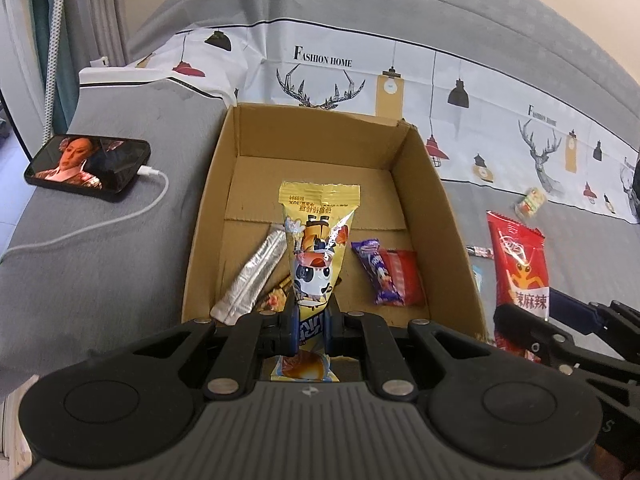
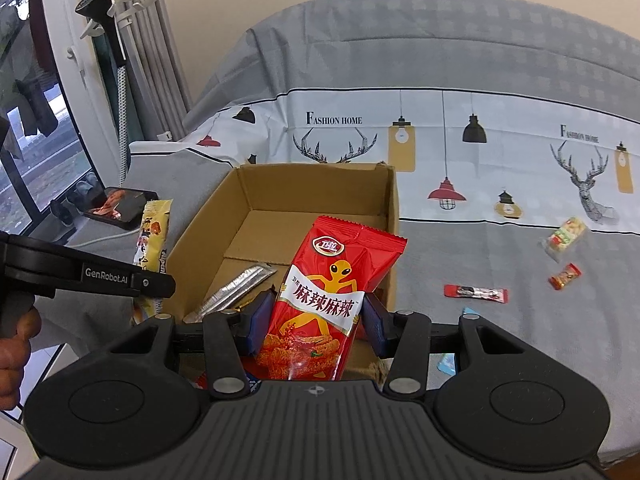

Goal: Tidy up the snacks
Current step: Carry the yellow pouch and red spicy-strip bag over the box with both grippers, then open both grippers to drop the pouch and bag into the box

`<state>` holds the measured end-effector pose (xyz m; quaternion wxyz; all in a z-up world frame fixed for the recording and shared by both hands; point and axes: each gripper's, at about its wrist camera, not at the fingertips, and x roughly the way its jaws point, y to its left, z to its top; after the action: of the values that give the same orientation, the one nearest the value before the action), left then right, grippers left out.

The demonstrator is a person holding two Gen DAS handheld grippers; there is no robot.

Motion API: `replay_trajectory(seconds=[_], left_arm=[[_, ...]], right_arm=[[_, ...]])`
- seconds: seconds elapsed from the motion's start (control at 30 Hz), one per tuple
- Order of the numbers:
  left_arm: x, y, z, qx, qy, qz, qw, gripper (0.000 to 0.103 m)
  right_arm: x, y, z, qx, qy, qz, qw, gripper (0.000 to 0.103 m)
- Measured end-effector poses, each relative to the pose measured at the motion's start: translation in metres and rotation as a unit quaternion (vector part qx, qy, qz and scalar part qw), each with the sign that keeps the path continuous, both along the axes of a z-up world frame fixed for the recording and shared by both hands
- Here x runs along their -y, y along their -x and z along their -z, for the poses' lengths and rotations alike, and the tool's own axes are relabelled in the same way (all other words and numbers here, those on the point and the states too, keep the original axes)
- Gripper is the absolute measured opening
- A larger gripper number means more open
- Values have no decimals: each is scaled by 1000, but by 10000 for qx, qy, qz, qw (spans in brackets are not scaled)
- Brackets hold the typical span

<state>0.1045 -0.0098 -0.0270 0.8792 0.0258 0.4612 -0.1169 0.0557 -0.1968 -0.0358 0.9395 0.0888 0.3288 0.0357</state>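
Snacks are in both of your hands now, so the step in hand is the drop into the cardboard box (image 1: 436, 216). Your left tool (image 1: 310, 330) pinches the yellow panda packet (image 1: 316, 252) near its lower end, and the packet stands up over the near part of the box. Your right tool (image 2: 314, 322) is pressed on the red spicy packet (image 2: 324, 300) at its middle, above the near right corner of the box. Inside the box lie a silver packet (image 1: 252, 278) at about 9 o'clock from the yellow one and a purple packet (image 1: 376, 272) at 3 o'clock. On the bed (image 2: 520, 352), at 3 o'clock from the box, some small snacks (image 2: 476, 293) wait well apart. I judge that next you should lower each packet over a free part of the floor, then spread the fingers.
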Motion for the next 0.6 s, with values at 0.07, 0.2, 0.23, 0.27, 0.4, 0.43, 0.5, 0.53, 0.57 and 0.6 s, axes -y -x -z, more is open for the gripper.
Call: replay_trajectory(seconds=[0.07,0.2,0.23,0.27,0.4,0.43,0.5,0.53,0.57,0.6], left_arm=[[2,-9,2,-12,-10,-8,10000,12],[4,-25,7,-45,-19,-32,10000,12],[5,-30,9,-60,-23,-40,10000,12],[5,-34,11,-76,-30,-47,10000,12],[7,-49,21,-163,-75,-72,9998,12],[7,-52,23,-181,-89,-77,9998,12],[7,-59,29,-228,-120,-90,9996,12],[7,-62,32,-249,-127,-96,9996,12],[7,-64,34,-271,-139,-101,9995,12],[7,-67,36,-287,-150,-107,9994,12]], right_arm=[[0,-10,3,-21,-16,-17,10000,51],[-1,-30,8,-77,-53,-50,9999,51],[-2,-36,10,-89,-59,-58,9999,51],[-2,-41,11,-103,-62,-63,9999,51],[-3,-58,19,-173,-71,-81,9998,51],[-3,-62,20,-192,-70,-84,9998,51],[-3,-70,25,-234,-70,-91,9997,51],[-4,-73,27,-254,-64,-93,9996,51],[-4,-76,29,-272,-60,-95,9996,51],[-5,-79,30,-285,-55,-102,9995,51]])
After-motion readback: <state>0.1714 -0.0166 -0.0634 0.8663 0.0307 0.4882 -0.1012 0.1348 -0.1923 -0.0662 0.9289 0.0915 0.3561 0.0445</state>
